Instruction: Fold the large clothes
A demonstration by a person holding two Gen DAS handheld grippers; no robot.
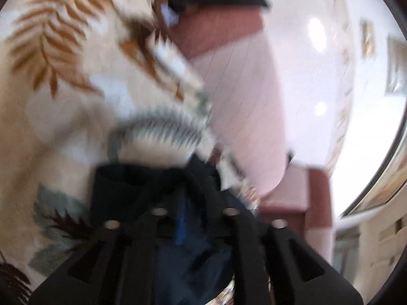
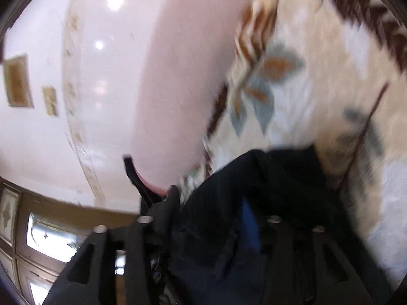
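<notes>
Both views are blurred by motion. A dark navy garment (image 1: 188, 259) is pinched between the black fingers (image 1: 249, 241) of my left gripper (image 1: 194, 216) and bunches up in front of them. My right gripper (image 2: 208, 221) is shut on the same dark garment (image 2: 254, 195), which bulges over its fingers (image 2: 279, 249). Both grippers hold the cloth just above a cream bedspread with leaf prints (image 1: 63, 89), which also shows in the right wrist view (image 2: 318, 76).
A pink headboard or bed end (image 1: 244, 101) stands beside the bedspread and also shows in the right wrist view (image 2: 173, 89). A white wall with small framed pictures (image 2: 17, 81) lies beyond it. A wooden door with glass panes (image 2: 48, 239) is at lower left.
</notes>
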